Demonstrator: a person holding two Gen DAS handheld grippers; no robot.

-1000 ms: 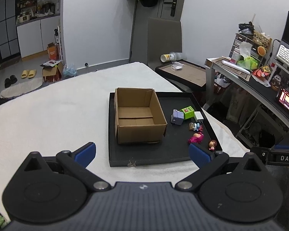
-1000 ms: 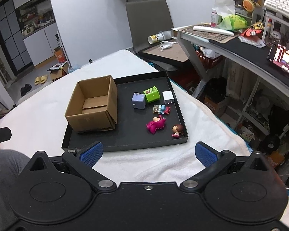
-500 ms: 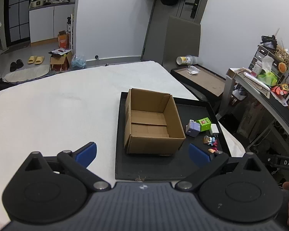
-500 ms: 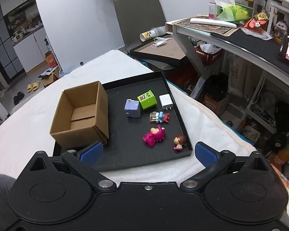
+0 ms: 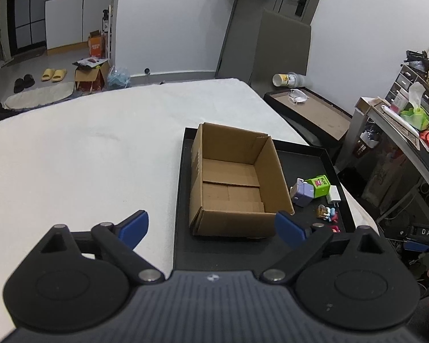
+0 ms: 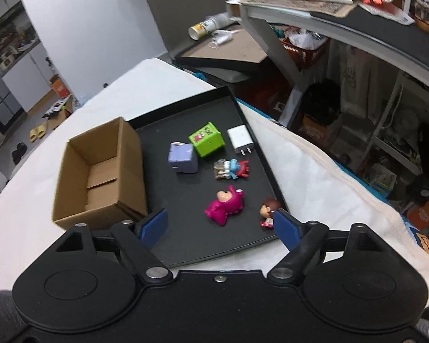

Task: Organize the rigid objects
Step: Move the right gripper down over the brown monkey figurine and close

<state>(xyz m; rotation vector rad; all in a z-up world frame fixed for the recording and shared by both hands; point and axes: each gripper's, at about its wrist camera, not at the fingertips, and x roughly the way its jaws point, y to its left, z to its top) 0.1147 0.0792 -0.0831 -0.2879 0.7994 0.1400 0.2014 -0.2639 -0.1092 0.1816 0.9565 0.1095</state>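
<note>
Fingers (image 6: pixel 286 225) of right gripper (image 6: pixel 220 225): apart, empty, hovering over black tray's (image 6: pixel 243 240) near edge. Left gripper (image 5: pixel 211 225): apart, empty, fronting open cardboard box (image 5: pixel 234 183). Pink figure (image 6: pixel 225 204): lying on tray directly ahead between right fingers; right hand nearer.

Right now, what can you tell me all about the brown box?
The box looks like plain brown cardboard, open at the top with no flaps sticking up. Inside it is empty; you can see the folded bottom flaps meeting in a seam. It sits upright on the left part of the black tray, its underside on the tray floor. The toys lie to its right, none touching it. Neither gripper touches it.
</note>
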